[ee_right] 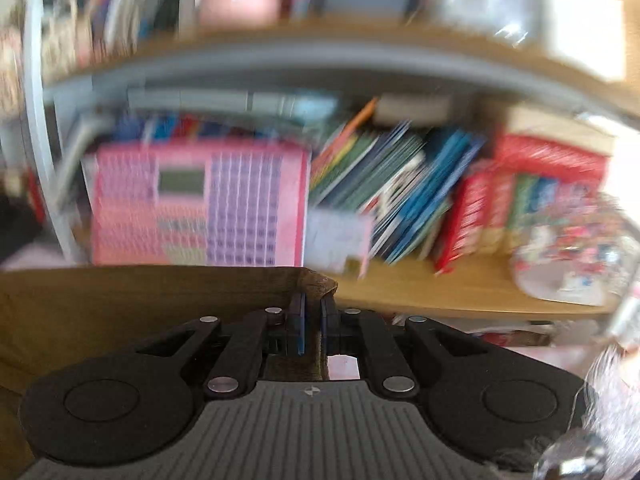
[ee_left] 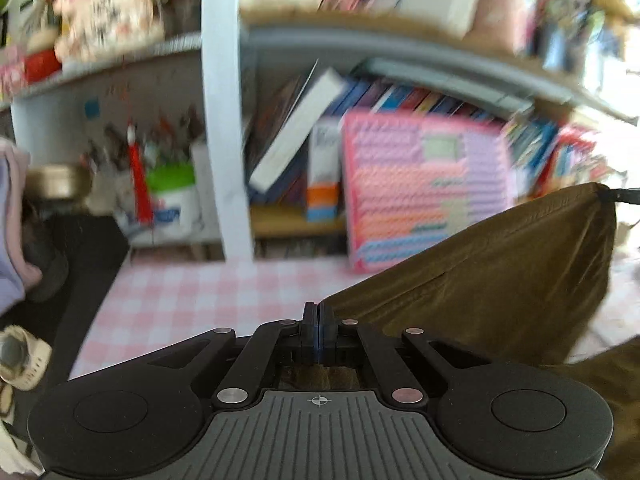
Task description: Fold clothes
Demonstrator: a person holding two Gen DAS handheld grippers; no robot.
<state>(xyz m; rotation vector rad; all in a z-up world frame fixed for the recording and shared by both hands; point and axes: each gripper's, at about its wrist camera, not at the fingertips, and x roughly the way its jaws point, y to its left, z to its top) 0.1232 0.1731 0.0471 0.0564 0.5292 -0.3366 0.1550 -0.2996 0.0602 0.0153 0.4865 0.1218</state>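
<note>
We're holding one olive-brown garment [ee_left: 500,276] up off the table, stretched between two grippers. Our left gripper [ee_left: 318,320] is pinching one corner with its jaws pressed together; our right gripper [ee_right: 313,312] is clamping the other corner, a fold of cloth bunched between its nearly closed jaws. Below, a pink-and-white checked tablecloth [ee_left: 180,300] is covering the table. Behind it, a white shelf unit [ee_left: 224,140] is standing crammed with leaning books, and one pink toy keyboard [ee_right: 196,204] is propped against them. Both views are blurring.
</note>
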